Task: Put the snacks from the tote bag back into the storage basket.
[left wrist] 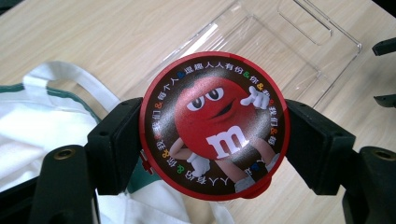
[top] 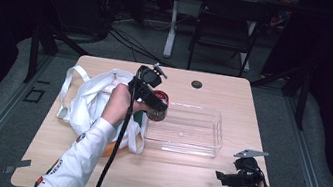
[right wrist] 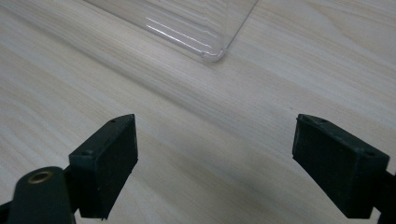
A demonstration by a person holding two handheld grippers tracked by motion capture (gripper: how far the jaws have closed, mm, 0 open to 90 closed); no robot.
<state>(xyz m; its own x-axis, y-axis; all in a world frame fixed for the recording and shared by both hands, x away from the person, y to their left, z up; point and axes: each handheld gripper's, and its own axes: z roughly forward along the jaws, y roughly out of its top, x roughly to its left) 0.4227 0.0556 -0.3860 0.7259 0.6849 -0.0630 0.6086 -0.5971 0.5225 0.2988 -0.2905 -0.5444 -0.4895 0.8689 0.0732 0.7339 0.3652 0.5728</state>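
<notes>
Left gripper view, candy tin (left wrist: pixel 215 126) clamped between fingers (left wrist: pixel 116 144)

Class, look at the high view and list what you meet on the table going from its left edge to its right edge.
White tote bag → red-lidded candy tub held in the left tool → clear plastic tray → right tool, open, above the bare table.

The bag (top: pixel 97 100) lies left of the tray (top: pixel 181 146) on the table (top: pixel 165 184).
</notes>
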